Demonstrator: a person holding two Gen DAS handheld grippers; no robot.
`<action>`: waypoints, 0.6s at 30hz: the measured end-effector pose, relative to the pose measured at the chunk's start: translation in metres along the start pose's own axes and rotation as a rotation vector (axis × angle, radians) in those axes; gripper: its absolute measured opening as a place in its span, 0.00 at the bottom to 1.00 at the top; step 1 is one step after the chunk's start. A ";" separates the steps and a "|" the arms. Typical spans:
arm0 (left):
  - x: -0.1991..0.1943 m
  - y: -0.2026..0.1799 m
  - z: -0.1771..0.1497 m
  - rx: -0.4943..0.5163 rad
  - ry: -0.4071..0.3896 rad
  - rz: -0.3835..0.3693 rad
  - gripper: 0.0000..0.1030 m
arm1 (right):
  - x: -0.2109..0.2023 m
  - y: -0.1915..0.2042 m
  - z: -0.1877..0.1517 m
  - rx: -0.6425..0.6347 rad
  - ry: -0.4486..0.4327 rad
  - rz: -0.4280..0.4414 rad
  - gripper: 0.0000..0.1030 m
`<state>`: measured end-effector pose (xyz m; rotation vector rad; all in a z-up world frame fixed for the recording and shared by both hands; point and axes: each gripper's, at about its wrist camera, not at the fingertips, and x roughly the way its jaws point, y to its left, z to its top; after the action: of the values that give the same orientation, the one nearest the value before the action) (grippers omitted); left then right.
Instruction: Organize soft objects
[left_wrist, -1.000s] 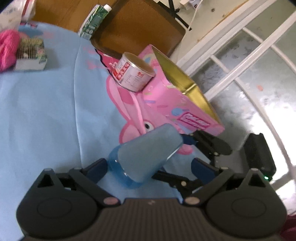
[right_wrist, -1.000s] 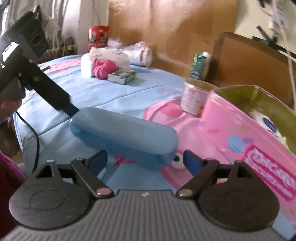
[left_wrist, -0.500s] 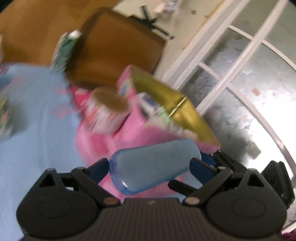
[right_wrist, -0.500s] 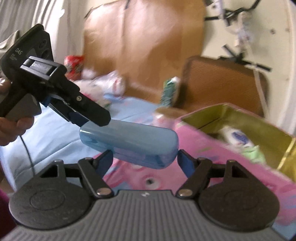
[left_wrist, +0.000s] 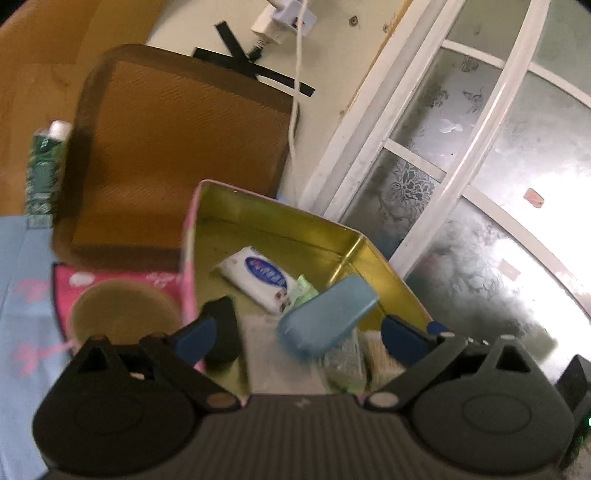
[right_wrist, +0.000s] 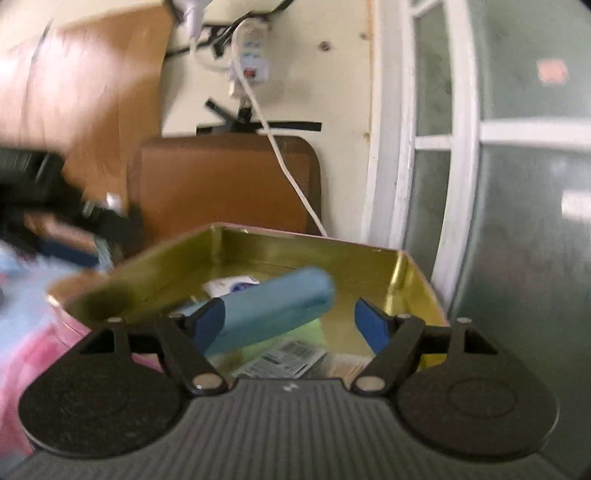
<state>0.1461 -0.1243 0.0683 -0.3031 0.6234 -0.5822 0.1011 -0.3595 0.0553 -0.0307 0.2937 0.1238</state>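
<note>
Both wrist views look down into an open tin (left_wrist: 280, 221), pink outside and gold inside, sitting on a light blue bedsheet (left_wrist: 22, 295) with pink cartoon print. A blue oblong case (left_wrist: 327, 319) hangs tilted over the tin's inside. In the right wrist view the same case (right_wrist: 273, 308) lies against the right gripper's (right_wrist: 291, 325) left pad, with clear air before the right pad, so those jaws are spread and nothing is pinched. The left gripper (left_wrist: 295, 336) has its jaws opening, with the case between them and a gap showing on both sides.

Inside the tin there's a white tissue pack (left_wrist: 258, 278) and something pale green (left_wrist: 304, 290) beside it. A round can (left_wrist: 122, 314) stands just left of the tin. Behind it all is a brown chair back (left_wrist: 177, 155), a green carton (left_wrist: 44, 173), a wall with black tape (left_wrist: 255, 70) and a white cable (left_wrist: 295, 110), and a frosted glass door (left_wrist: 461, 184) to the right.
</note>
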 end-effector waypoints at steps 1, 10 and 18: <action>-0.012 0.005 -0.007 0.003 -0.010 -0.006 0.97 | -0.006 -0.002 -0.003 0.018 -0.016 0.013 0.77; -0.138 0.078 -0.085 -0.011 -0.064 0.099 0.97 | -0.029 0.047 -0.004 0.070 -0.063 0.223 0.65; -0.232 0.157 -0.119 -0.150 -0.266 0.447 0.97 | 0.001 0.171 -0.004 -0.056 0.125 0.514 0.64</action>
<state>-0.0161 0.1274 0.0146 -0.3615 0.4565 -0.0633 0.0793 -0.1897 0.0494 -0.0177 0.4187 0.6426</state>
